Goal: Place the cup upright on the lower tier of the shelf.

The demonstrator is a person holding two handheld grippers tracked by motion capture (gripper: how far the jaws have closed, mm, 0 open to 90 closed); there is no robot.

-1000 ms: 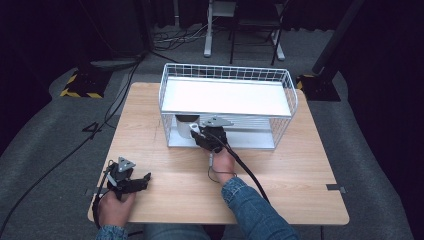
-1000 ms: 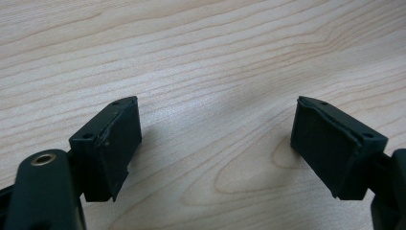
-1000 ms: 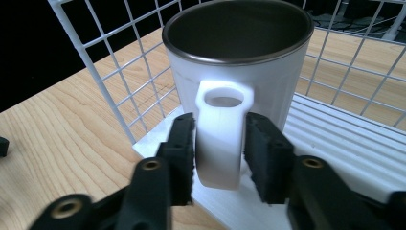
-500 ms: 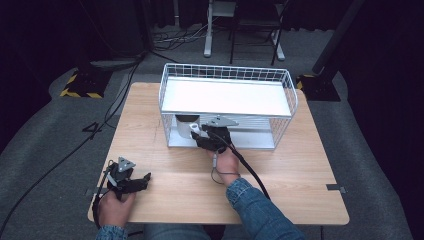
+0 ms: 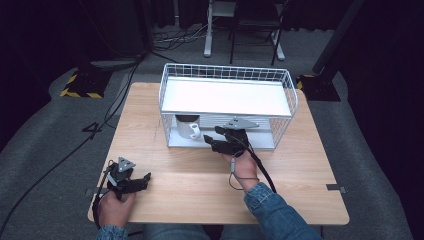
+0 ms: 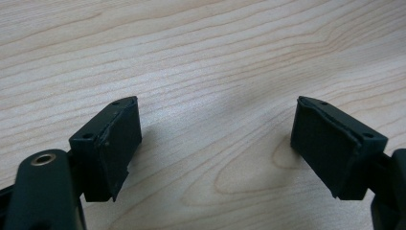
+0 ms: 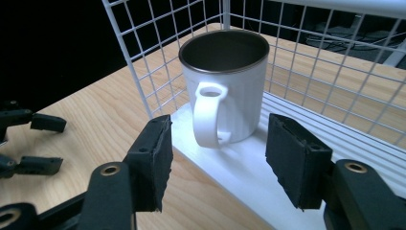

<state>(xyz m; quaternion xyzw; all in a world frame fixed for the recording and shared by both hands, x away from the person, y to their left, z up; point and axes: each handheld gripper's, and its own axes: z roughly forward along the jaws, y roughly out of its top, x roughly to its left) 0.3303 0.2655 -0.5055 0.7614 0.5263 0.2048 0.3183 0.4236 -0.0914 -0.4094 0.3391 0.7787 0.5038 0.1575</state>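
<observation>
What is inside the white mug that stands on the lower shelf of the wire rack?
The mug shows a dark inner wall, with nothing visible inside. Its bottom is hidden by the rim, so something small and low there cannot be excluded.

Black gripper (image 5: pixel 220 141) (square pads), trailing cable, denim sleeve (image 5: pixel 272 207)

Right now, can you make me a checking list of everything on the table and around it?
Surface: wooden table, bare light wood.
Job's things: white mug, upright, on the lower shelf of the white wire rack, handle facing the right gripper.
Clutter: nothing seen.
Grippers: right gripper open, fingers short of the mug, not touching it; left gripper open over bare wood.
Cables: black cable trails from the right gripper along the forearm; more cables on the floor.
Surroundings: grey floor, dark room, stand legs behind the table.
</observation>
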